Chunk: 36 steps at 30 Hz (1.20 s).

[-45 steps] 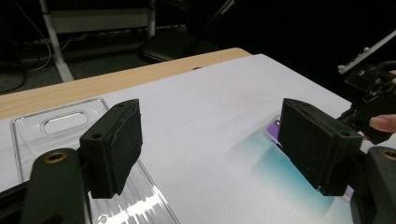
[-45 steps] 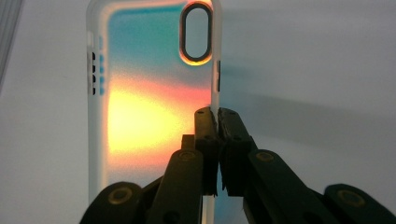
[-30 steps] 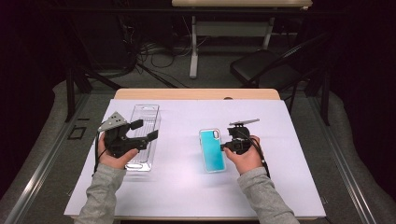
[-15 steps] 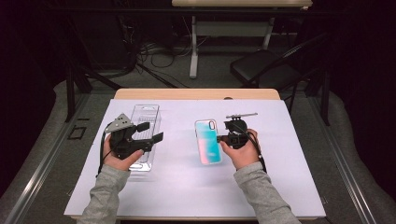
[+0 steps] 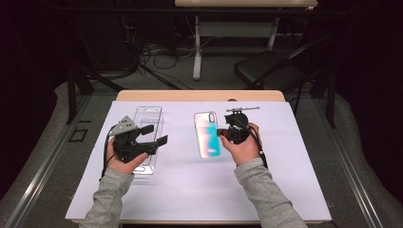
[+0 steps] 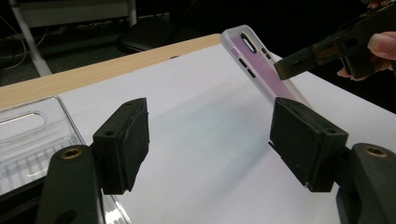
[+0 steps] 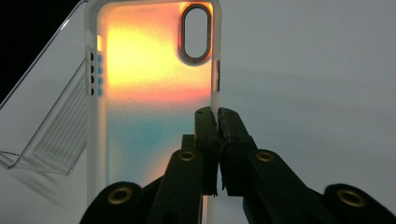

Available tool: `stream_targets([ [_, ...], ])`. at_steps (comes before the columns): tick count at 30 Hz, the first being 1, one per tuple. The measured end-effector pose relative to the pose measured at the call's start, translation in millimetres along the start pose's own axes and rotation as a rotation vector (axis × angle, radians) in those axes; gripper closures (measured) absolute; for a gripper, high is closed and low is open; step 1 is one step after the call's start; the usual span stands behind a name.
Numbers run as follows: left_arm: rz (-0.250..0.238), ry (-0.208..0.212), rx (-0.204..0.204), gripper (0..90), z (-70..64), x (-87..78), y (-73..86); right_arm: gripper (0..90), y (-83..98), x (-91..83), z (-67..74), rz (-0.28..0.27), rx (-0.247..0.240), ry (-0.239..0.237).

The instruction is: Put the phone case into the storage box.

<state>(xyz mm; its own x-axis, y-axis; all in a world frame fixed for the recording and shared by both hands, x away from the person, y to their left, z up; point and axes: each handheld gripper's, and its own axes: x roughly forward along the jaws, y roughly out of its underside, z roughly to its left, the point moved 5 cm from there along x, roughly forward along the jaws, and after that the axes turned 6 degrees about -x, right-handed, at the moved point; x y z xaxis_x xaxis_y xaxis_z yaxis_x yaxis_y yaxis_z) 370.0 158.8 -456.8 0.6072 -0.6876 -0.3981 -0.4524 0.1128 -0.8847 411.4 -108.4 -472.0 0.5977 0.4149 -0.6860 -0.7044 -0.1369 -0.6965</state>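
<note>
The iridescent teal-and-pink translucent phone case (image 5: 207,135) was seen at centre frame in the high view, raised off the white paper-covered table (image 5: 294,180) and tilted on its long edge. The right gripper (image 5: 222,133) was clamped on the case's right edge; in the right gripper view the jaws were pressed together on the clear rim (image 7: 215,100) below the oval camera cutout (image 7: 195,32). The left gripper (image 5: 154,135), at left of centre, was unclenched and held nothing; its pads (image 6: 123,142) stood apart above the bare paper, just over the clear ribbed plastic packaging tray (image 5: 146,137) at the left of the sheet. The jaws of the left gripper had just been closing slightly, with nothing between them. Judged progress: the case had been picked up, but not yet brought to the tray or handed to the left gripper; that transfer appeared to remain. Compared with the frame one second earlier, the case, then lying flat on the paper, was lifted and tipped toward upper centre, and the right hand had risen. The left hand was essentially unmoved.
</note>
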Motion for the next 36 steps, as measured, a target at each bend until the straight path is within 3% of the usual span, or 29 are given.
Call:
stream_targets([
  [9,0.006,0.012,0.001,28.5,-2.6,1.4,0.6,87.5,-4.5,-0.1,2.0,-0.059,-0.011,0.005],
  [21,0.000,0.028,-0.007,28.6,-9.0,9.4,3.7,87.6,-7.7,-6.4,3.2,-0.211,-0.065,0.003],
  [25,-0.004,-0.003,-0.008,29.0,-10.5,15.4,5.3,87.6,-6.1,-7.9,3.5,-0.261,-0.079,-0.005],
  [36,-0.004,0.029,0.002,32.0,-19.8,21.9,5.8,87.9,1.2,-12.6,2.6,-0.370,-0.113,-0.001],
])
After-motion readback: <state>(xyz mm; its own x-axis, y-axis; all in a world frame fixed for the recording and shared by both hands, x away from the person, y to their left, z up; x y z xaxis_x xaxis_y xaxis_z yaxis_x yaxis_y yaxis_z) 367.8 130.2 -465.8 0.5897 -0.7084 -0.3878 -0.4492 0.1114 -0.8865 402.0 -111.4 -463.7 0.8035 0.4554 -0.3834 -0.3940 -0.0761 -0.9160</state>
